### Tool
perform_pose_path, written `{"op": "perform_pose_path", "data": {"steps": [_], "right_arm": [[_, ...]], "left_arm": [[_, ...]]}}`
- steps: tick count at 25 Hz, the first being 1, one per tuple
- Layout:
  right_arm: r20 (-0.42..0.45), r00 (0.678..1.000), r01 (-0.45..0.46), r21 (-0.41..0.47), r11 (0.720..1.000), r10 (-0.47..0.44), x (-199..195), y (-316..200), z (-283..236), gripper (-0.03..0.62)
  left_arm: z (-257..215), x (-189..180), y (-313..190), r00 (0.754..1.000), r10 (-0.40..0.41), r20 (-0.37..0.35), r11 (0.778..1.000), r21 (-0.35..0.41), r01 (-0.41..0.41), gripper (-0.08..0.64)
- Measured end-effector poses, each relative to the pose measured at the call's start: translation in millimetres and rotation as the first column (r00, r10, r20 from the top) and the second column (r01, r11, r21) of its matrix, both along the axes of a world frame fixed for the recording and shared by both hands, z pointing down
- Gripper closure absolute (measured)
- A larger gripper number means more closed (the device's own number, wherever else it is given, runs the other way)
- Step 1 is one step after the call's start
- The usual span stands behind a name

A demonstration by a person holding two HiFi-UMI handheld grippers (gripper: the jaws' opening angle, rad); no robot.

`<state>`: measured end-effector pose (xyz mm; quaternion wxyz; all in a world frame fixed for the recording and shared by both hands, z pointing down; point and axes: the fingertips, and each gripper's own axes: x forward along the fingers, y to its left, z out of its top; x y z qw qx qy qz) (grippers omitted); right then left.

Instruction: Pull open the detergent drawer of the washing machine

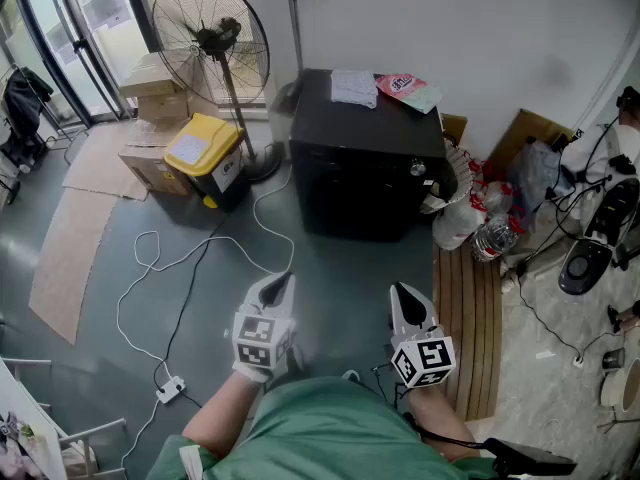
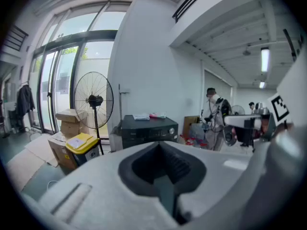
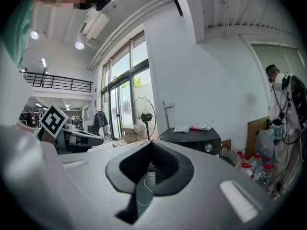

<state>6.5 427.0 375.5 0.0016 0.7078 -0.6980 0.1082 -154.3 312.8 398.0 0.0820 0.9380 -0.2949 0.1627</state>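
Note:
A black washing machine point(image 1: 370, 153) stands against the white wall, well ahead of me, with a silver knob point(image 1: 417, 168) at its front top right. It also shows in the left gripper view as the washing machine point(image 2: 148, 130) and in the right gripper view as the washing machine point(image 3: 192, 138). A cloth point(image 1: 353, 86) and a pink packet point(image 1: 405, 88) lie on its lid. My left gripper point(image 1: 281, 286) and right gripper point(image 1: 405, 296) are both shut and empty, held near my body, far short of the machine. I cannot make out the detergent drawer.
A pedestal fan point(image 1: 215, 38) stands left of the machine, beside a yellow-lidded bin point(image 1: 205, 158) and cardboard boxes point(image 1: 150, 98). A white cable point(image 1: 190, 258) runs across the floor to a power strip point(image 1: 170, 390). Bags and bottles point(image 1: 480, 223) crowd the right, near a wooden pallet point(image 1: 470, 308).

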Motion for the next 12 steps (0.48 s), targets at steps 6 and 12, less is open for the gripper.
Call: {"op": "perform_pose_path", "data": {"steps": [6, 12], "right_arm": [[-0.015, 1.000, -0.023, -0.006, 1.000, 0.023, -39, -18, -3, 0.591], [-0.073, 0.996, -0.059, -0.002, 0.998, 0.059, -59, -37, -14, 0.477]], "left_arm": [[1, -60, -20, 1.000, -0.028, 0.004, 1.000, 0.004, 0.028, 0.561], [-18, -90, -47, 0.999, -0.035, -0.028, 0.997, 0.075, 0.037, 0.393]]}}
